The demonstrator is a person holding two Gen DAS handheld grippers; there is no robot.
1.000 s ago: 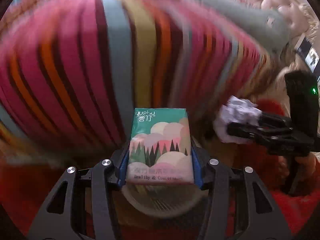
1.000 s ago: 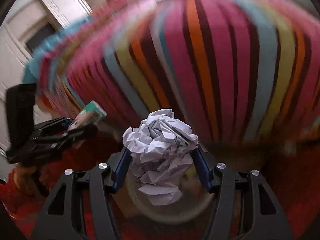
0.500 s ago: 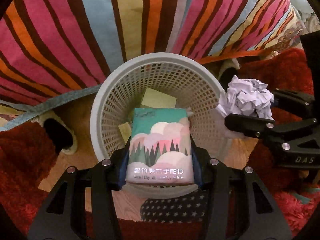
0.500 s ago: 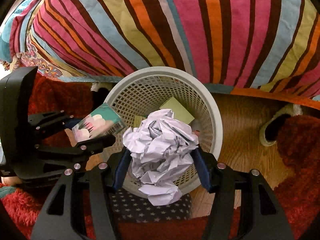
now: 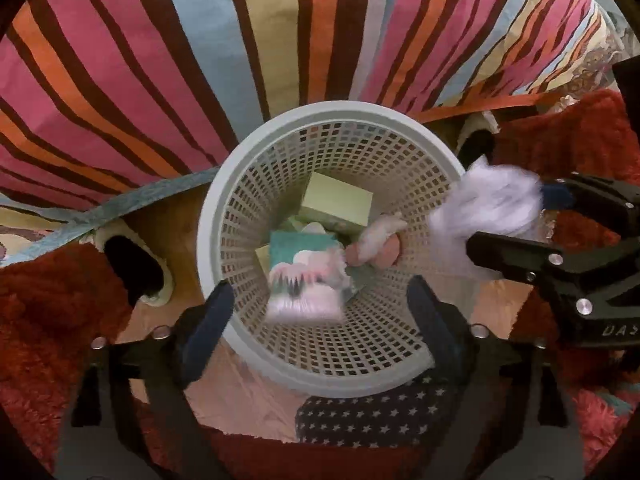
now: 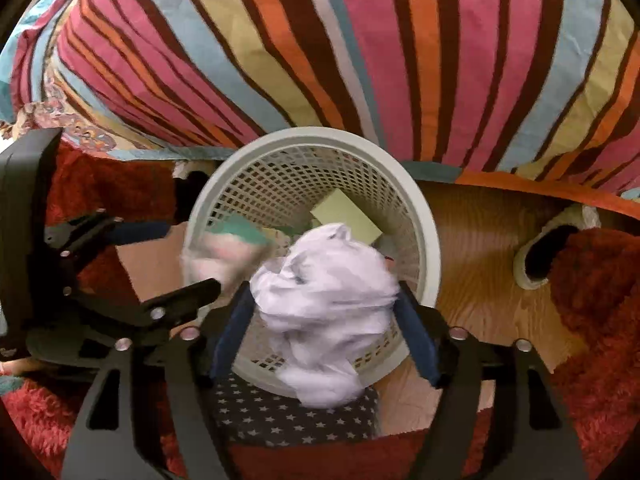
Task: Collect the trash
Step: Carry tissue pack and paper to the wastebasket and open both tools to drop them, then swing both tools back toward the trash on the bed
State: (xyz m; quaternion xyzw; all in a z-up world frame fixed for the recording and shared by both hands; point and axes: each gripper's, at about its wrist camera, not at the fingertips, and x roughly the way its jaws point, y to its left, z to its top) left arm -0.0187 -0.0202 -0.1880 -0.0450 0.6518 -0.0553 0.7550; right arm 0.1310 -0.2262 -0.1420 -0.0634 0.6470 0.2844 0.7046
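A pale mesh basket (image 5: 224, 216) stands on the floor right below both grippers. My left gripper (image 5: 320, 320) is opening, its jaws spread wide over the basket's near rim with nothing pressed between them. The green and pink tissue pack (image 5: 306, 280) is a blur inside the basket, free of the pads. My right gripper (image 6: 326, 332) is opening too. The crumpled white paper ball (image 6: 328, 300) sits blurred between its fingers, loose and over the basket's near rim (image 6: 424, 240). Each wrist view shows the other gripper beside the basket.
A yellow-green pad (image 5: 340, 200) and other scraps lie in the basket. The striped bedspread (image 5: 280, 40) hangs close behind it. Slippers (image 5: 136, 268) (image 6: 552, 256) lie on the wooden floor (image 6: 480, 248), red shaggy rugs (image 5: 48, 320) at both sides, star-patterned cloth (image 5: 372, 412) in front.
Both grippers came down from in front of the bedspread to the basket. Both jaws have spread. The tissue pack has left the left gripper and dropped into the basket; the paper ball has come loose.
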